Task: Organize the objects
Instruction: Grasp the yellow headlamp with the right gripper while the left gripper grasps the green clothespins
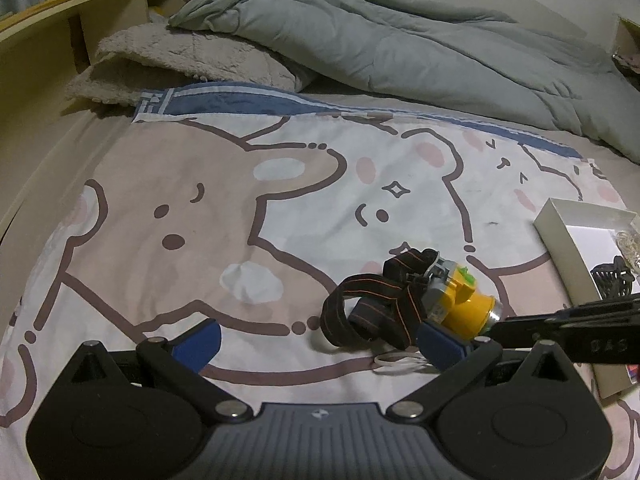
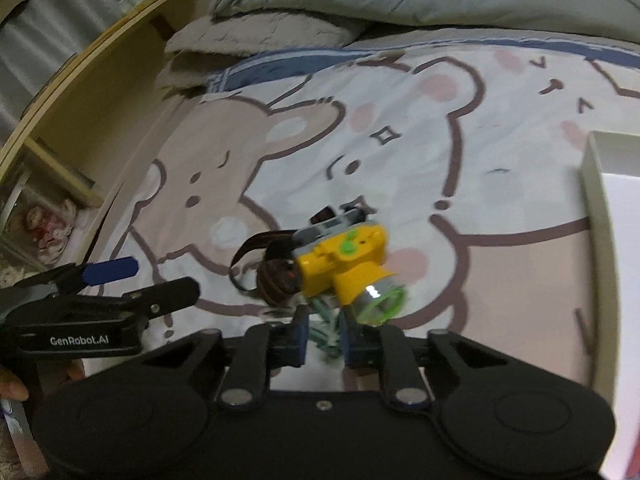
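- Left wrist view: the left gripper (image 1: 320,344) has its blue-padded fingers spread wide, gripping nothing. A yellow plastic headlamp with a black, orange-striped elastic strap (image 1: 456,300) lies on the cartoon-bear bedsheet (image 1: 180,184), touching the right-hand finger. A white rubber band (image 1: 396,362) lies just below it; a white cardboard box (image 1: 568,240) sits to the right.
- Right wrist view: the right gripper (image 2: 323,338) has its fingers close together beneath the headlamp (image 2: 344,264); whether they grip anything cannot be told. The white box (image 2: 600,216) is at right.

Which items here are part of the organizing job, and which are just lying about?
In the job:
- yellow headlamp with its black strap
- white box, already holding small items
- white rubber band on the sheet
- left hand-held gripper, right hand-held gripper

Lying about:
- grey duvet
- fleece blanket
- bear-print sheet
- wooden headboard shelf
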`<state>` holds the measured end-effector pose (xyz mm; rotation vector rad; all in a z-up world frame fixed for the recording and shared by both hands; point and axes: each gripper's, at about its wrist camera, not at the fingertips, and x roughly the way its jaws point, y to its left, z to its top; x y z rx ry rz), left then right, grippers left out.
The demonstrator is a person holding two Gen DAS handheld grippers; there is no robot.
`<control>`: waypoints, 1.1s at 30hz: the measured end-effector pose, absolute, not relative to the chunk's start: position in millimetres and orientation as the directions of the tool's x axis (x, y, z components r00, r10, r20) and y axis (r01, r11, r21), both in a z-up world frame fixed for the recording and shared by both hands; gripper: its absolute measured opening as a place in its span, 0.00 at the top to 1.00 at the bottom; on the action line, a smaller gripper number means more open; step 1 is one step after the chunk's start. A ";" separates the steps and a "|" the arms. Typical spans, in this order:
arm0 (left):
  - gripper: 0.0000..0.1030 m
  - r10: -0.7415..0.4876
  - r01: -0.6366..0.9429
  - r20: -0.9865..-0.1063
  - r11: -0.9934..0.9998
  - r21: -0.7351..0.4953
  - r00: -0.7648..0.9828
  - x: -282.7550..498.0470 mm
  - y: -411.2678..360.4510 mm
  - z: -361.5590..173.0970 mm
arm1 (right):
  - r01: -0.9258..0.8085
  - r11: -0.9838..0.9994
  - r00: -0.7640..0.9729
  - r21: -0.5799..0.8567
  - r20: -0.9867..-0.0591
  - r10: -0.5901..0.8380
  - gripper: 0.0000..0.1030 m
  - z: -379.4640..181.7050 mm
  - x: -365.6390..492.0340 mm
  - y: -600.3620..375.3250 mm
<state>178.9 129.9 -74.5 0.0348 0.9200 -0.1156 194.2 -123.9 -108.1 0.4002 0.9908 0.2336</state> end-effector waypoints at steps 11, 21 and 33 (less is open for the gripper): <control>0.10 -0.128 0.115 -0.783 0.991 -0.072 0.609 180.6 127.6 -72.9 | -0.099 0.907 0.397 0.410 -0.819 0.414 0.90 -126.7 196.3 -103.4; 0.35 -0.200 0.190 -0.806 0.976 -0.111 0.557 181.4 113.5 -85.3 | -0.129 0.945 0.564 0.301 -0.762 0.320 0.70 -94.4 206.3 -129.6; 0.34 -0.287 0.436 -0.837 0.897 -0.065 0.466 163.2 70.0 -104.2 | -0.240 0.950 0.510 0.199 -0.807 0.297 0.52 -131.6 237.7 -120.9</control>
